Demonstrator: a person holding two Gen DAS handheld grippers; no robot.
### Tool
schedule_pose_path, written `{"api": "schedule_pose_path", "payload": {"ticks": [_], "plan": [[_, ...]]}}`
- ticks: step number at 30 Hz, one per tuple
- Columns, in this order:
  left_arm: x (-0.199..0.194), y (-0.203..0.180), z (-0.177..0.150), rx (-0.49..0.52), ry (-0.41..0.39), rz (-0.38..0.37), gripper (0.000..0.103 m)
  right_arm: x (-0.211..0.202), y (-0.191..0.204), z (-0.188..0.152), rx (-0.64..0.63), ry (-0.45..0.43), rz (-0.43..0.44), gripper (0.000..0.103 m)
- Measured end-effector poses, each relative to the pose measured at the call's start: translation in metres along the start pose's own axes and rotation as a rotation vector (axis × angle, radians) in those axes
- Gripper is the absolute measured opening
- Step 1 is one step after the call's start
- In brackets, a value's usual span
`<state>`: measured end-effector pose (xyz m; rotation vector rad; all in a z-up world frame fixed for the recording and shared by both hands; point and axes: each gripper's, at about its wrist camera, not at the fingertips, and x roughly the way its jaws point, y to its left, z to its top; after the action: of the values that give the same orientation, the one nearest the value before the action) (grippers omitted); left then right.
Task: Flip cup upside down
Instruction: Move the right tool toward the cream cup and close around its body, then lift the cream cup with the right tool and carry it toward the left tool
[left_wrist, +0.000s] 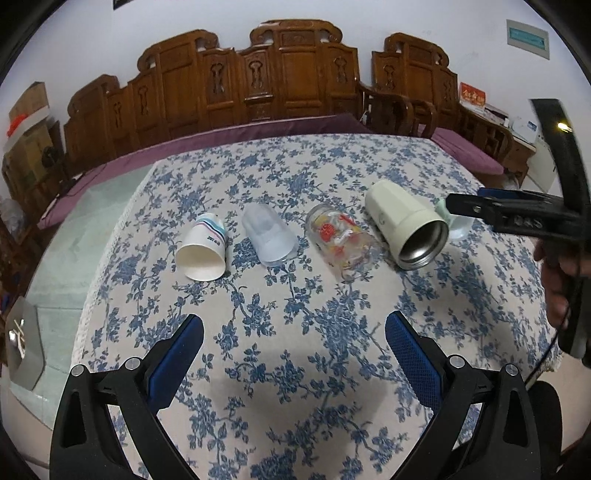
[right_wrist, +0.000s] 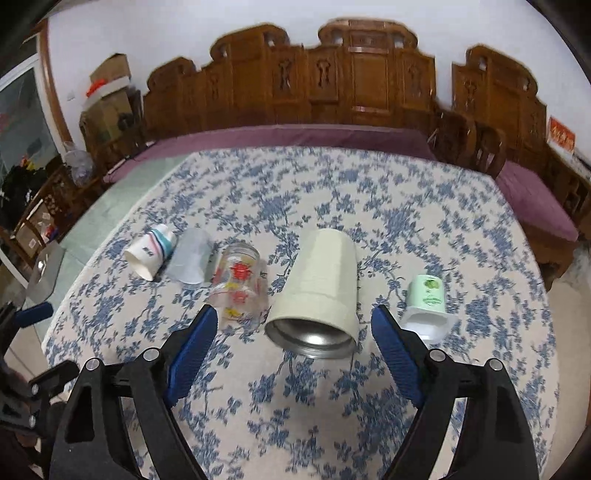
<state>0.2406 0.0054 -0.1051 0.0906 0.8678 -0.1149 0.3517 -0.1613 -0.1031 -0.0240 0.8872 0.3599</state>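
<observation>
Right hand-held gripper (right_wrist: 291, 332) faces cream cup's (right_wrist: 317, 291) mouth (lying sideways).

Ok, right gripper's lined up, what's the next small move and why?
Probably ease the right gripper forward around the cream steel-lined cup. The cup lies on its side, mouth toward the camera, centred between open jaws but beyond the fingertips.

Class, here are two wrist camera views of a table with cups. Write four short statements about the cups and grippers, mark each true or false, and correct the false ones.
1. All the cups lie on their sides. True.
2. The right gripper is shut on the cream metal cup. False: it is open and holds nothing.
3. The paper cup is at the left end of the row. True.
4. The left gripper holds the patterned glass. False: it is open, short of the row.
</observation>
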Motion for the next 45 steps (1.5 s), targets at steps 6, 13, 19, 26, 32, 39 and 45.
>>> {"api": "schedule_pose_path", "payload": {"ticks": [6,13,19,26,32,39,45], "plan": [[0.021,0.010,0.011,-0.008,0.026,-0.010,0.095,0.054,-0.007,0.029,0.004,0.106,-0.026,0.087],[0.034,0.022,0.005,-0.049,0.052,-0.038,0.095,0.115,-0.016,0.044,-0.003,0.283,-0.065,0.087],[0.037,0.025,-0.006,-0.051,0.074,-0.046,0.095,0.151,-0.028,0.044,0.040,0.439,-0.030,0.084],[0.028,0.026,-0.011,-0.059,0.075,-0.049,0.095,0.161,-0.032,0.040,0.072,0.486,-0.020,0.081],[0.017,0.023,-0.017,-0.057,0.068,-0.049,0.095,0.138,-0.040,0.026,0.095,0.444,-0.004,0.079],[-0.001,0.018,-0.022,-0.062,0.044,-0.053,0.095,0.096,-0.036,0.003,0.089,0.401,0.048,0.079],[-0.013,0.020,-0.030,-0.079,0.030,-0.052,0.095,0.057,-0.006,-0.029,0.043,0.382,0.119,0.079]]}}
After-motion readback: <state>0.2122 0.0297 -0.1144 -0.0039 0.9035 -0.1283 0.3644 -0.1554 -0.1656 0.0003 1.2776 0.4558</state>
